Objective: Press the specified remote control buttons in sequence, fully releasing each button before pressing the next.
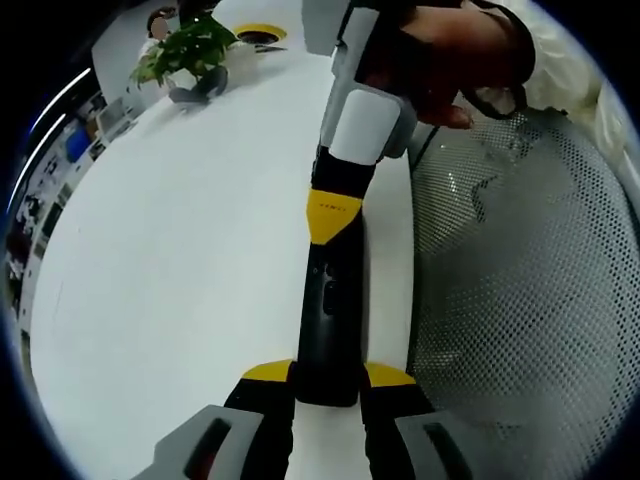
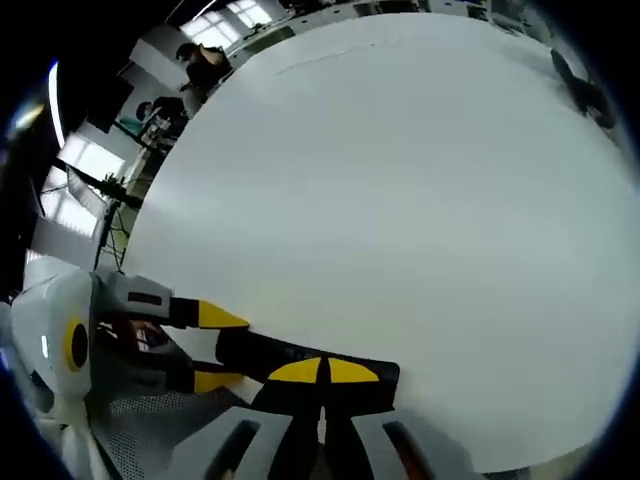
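In the left gripper view, a long black remote control (image 1: 326, 320) is being held lengthwise between the yellow-tipped jaws of the left gripper (image 1: 327, 385), which are closed against its near end, one on either side. The remote is lying along the edge of a white table (image 1: 180, 260), pointing away from the camera. Its far end is being met by the right gripper (image 1: 334, 212), whose yellow tips are pressed together and are resting on the remote's upper face. A faint mark is showing on that yellow tip, but it is too small to be read. The right gripper is being held by a hand (image 1: 440, 70) in a dark glove at the top of the view. To the right of the table a white mesh chair back (image 1: 520, 300) is standing close by. At the far end of the table a green potted plant (image 1: 190, 50) is being seen, with a yellow-ringed round opening (image 1: 260, 33) in the tabletop just beyond it.

In the right gripper view, the right gripper (image 2: 322, 372) is showing its two yellow tips drawn together — no gap is being left between them — and they are sitting on the remote control (image 2: 270, 352), which is lying dark and flat at the table's near edge. From the left, the left gripper (image 2: 215, 348) is reaching in, its yellow tips lying on either side of the remote's end. The white table (image 2: 400, 200) is spreading away above. No writing is legible anywhere on the remote.
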The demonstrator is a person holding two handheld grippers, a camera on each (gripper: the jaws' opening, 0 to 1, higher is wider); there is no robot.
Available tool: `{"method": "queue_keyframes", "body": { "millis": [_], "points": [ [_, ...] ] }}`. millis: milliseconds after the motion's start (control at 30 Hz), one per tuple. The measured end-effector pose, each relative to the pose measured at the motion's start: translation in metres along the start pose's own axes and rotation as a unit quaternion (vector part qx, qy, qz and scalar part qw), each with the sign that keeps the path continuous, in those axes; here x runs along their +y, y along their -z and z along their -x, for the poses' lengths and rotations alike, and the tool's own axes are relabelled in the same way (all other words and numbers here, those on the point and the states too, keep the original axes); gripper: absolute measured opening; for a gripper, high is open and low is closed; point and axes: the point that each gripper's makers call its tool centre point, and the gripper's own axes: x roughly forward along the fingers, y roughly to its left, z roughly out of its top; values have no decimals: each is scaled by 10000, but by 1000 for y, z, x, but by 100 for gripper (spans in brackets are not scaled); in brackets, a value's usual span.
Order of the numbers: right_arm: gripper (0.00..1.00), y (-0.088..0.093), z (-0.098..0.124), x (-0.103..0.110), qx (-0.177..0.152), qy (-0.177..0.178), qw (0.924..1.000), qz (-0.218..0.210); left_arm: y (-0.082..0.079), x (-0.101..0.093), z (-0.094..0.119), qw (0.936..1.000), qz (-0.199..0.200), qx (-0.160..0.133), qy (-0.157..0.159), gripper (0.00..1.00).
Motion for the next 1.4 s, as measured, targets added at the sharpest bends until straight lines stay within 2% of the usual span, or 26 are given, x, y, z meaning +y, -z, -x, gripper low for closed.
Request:
{"method": "queue_keyframes", "body": {
  "millis": [467, 833, 1033, 1100, 1167, 1300, 1400],
  "points": [
    [0, -1, -1, -2, 4, 35, 10000, 92, 0, 0, 0, 10000, 1, 18, -7, 25],
    [0, -2, 0, -5, -305, -314, 9984, -358, 0, 0, 0, 10000, -8, 31, -41, 25],
    [0, -2, 2, -2, -175, -379, 9985, -355, 0, 0, -1, 10000, 11, 8, -41, 25],
    [0, 0, 4, -3, -49, -281, 9992, -267, 0, 0, -1, 10000, -17, 16, -36, 25],
    [0, -1, 6, -3, -72, -239, 9995, -168, -1, 0, -1, 10000, -19, 24, -25, 25],
    [0, -2, 10, 7, -74, -494, 9985, -240, -1, 0, -1, 10000, -31, 35, -18, 25],
    [0, 0, 8, 11, -13, -553, 9982, -245, -2, 0, -1, 10000, -26, 32, -13, 25]
  ]
}}
